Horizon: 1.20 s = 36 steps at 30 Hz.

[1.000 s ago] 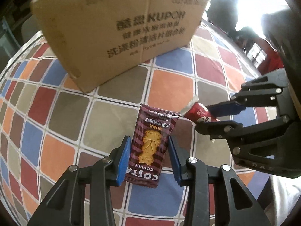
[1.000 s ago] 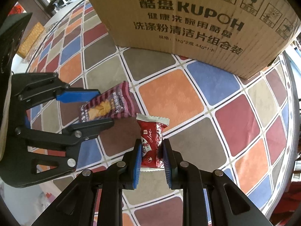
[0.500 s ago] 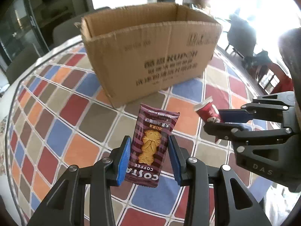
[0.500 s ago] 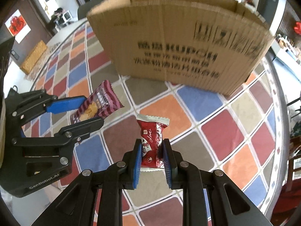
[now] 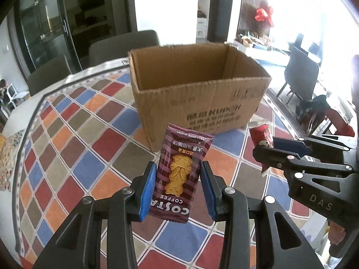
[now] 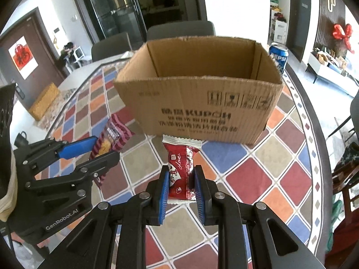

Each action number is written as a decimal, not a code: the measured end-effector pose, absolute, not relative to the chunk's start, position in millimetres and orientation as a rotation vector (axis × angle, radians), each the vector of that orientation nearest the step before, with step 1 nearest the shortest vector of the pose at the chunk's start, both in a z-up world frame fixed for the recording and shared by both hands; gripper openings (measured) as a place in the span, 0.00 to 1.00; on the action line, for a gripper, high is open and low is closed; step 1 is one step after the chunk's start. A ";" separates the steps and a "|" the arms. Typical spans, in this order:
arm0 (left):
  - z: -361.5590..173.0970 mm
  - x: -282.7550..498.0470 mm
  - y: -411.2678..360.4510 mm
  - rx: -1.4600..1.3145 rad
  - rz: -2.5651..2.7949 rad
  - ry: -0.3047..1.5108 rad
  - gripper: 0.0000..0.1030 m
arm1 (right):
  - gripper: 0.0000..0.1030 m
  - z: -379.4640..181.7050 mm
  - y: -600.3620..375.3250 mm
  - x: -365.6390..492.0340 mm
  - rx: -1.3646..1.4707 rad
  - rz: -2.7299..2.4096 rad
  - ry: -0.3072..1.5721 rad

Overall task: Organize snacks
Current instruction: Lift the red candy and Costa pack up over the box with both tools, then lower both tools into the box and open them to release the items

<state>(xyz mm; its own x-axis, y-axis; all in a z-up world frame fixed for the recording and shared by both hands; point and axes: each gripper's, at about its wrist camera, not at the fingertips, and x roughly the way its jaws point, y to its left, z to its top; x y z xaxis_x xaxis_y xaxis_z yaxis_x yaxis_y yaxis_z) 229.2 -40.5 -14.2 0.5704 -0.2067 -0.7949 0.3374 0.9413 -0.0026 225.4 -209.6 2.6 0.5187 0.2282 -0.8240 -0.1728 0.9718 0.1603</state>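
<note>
**Both packs gripped, box ahead and open**

Your left tool [image 5: 177,188] is closed partway on the Costa pack [image 5: 179,177]: blue pads press its long edges, so the pack stands upright, printed face to the camera and top end free above the fingers. Holding it low by the sides leaves most of the pack clear of the tool, so it should drop cleanly on release.

Your right tool [image 6: 181,187] is nearly fully closed on the red pack [image 6: 180,172], a narrower item, hence the tighter jaws. It is pinched across its lower body, crimped white end pointing forward.

The two tools sit side by side, near but apart; each shows in the other's view, right tool [image 5: 291,154] to the right of the left one, left tool [image 6: 89,150] to the left of the right one.

The box [image 6: 199,103] stands just ahead of both tools on the checked surface [image 5: 74,139], top open, with both packs held clear above the surface. From here you see the inner far wall, not the floor, so contents unknown. A Pepsi can [image 6: 278,56] stands behind the box's right corner.

Judgement: carry phase. Next, probably forward over the near rim, then release.
</note>
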 end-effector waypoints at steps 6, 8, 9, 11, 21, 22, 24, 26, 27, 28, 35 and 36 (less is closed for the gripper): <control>6.9 227.2 -41.4 0.130 -0.322 0.857 0.38 | 0.22 20.7 -213.1 222.9 0.084 0.239 0.942; 12.4 227.3 -41.8 0.124 -0.323 0.842 0.38 | 0.22 27.8 -215.0 222.4 0.090 0.238 0.920; 14.9 227.8 -41.9 0.119 -0.320 0.835 0.38 | 0.22 30.9 -216.3 222.4 0.091 0.234 0.910; 20.0 229.5 -42.6 0.112 -0.316 0.820 0.38 | 0.22 37.1 -217.8 223.4 0.092 0.228 0.890; 55.0 247.0 -45.0 0.090 -0.297 0.729 0.38 | 0.22 66.7 -225.1 240.1 0.105 0.202 0.811; 59.0 250.1 -46.2 0.088 -0.298 0.721 0.38 | 0.22 69.1 -225.5 242.2 0.107 0.201 0.806; 62.8 255.8 -47.1 0.087 -0.299 0.715 0.38 | 0.22 74.1 -225.9 247.2 0.107 0.198 0.794; 66.4 262.4 -48.9 0.082 -0.300 0.714 0.38 | 0.22 78.6 -226.5 252.3 0.107 0.194 0.786; 67.7 265.9 -50.1 0.079 -0.303 0.714 0.38 | 0.22 80.0 -227.3 254.6 0.109 0.192 0.783; 69.4 270.0 -51.2 0.072 -0.308 0.716 0.38 | 0.22 81.5 -227.6 257.4 0.109 0.191 0.780; 67.1 301.1 -58.0 0.039 -0.313 0.741 0.38 | 0.22 79.1 -232.7 283.1 0.110 0.184 0.800; 65.8 305.6 -58.9 0.039 -0.312 0.746 0.38 | 0.22 77.4 -233.9 286.7 0.108 0.178 0.804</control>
